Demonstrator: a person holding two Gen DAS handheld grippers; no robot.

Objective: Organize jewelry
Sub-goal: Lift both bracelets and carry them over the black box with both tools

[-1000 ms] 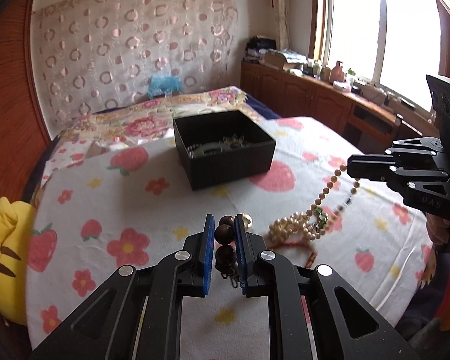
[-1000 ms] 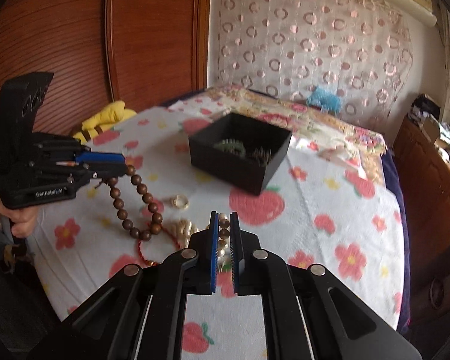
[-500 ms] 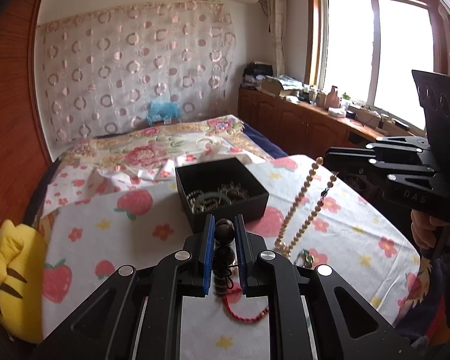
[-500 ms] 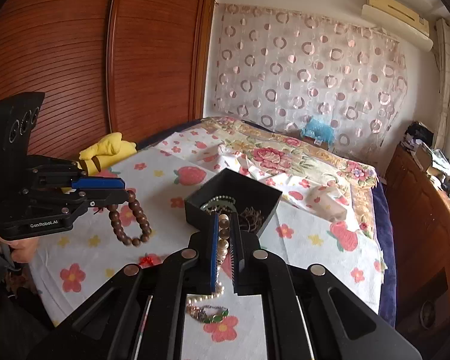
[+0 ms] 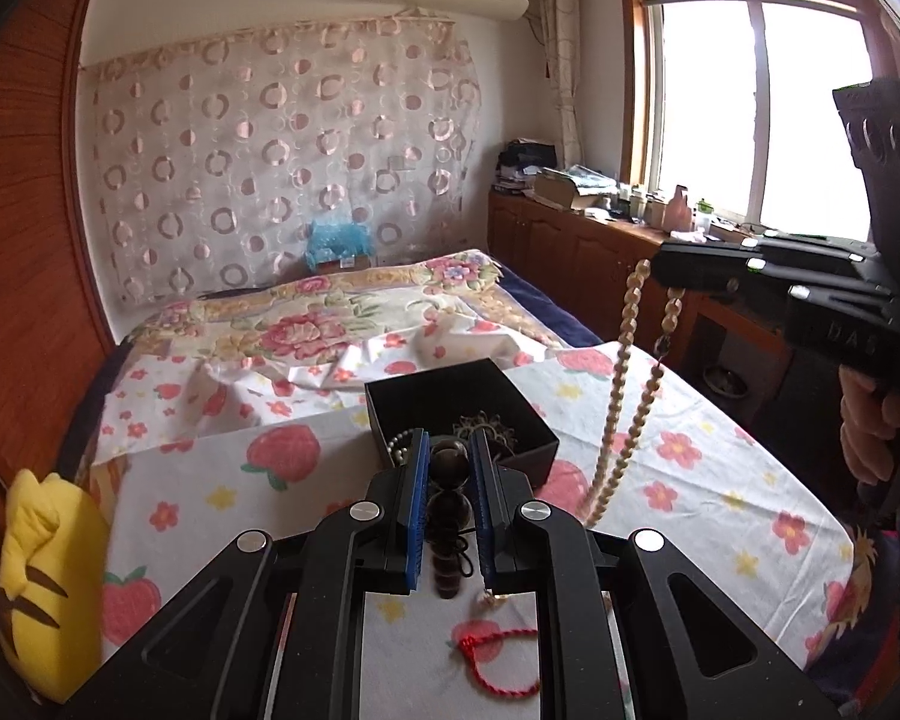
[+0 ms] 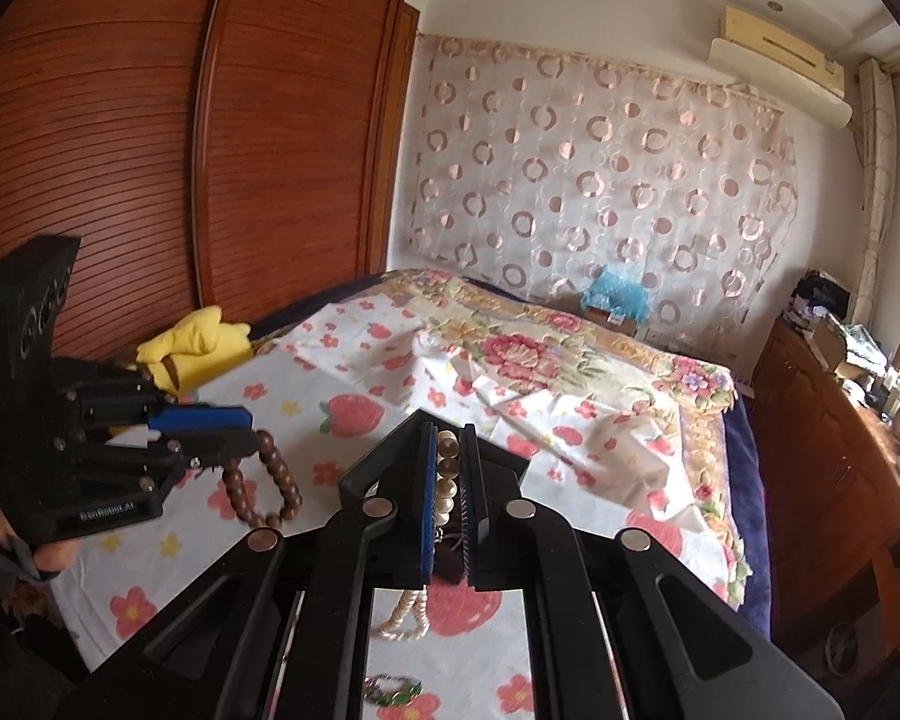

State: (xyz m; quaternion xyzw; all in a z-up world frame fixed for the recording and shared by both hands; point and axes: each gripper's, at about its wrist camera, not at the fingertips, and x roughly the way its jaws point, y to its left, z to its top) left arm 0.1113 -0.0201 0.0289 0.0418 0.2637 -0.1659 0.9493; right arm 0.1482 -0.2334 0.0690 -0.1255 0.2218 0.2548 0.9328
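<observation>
My left gripper (image 5: 448, 450) is shut on a brown wooden bead bracelet (image 5: 448, 501) and holds it in the air; the bracelet also shows hanging in the right wrist view (image 6: 268, 487). My right gripper (image 6: 448, 450) is shut on a pearl necklace (image 6: 447, 480), which hangs in a long loop in the left wrist view (image 5: 624, 396). The black jewelry box (image 5: 450, 405) stands open on the table beyond my left gripper, with several pieces inside. In the right wrist view the box is mostly hidden behind my fingers.
A red cord bracelet (image 5: 504, 657) and a small gold ring (image 5: 487, 599) lie on the strawberry tablecloth (image 5: 222, 480). A green bead bracelet (image 6: 393, 690) lies under my right gripper. A yellow plush toy (image 5: 42, 588) sits at the table's left edge. A bed lies beyond.
Both grippers have risen well above the table, each lifting its strand. The pearl necklace now hangs free of the cloth, and the box looks lower and nearer under the grippers.
</observation>
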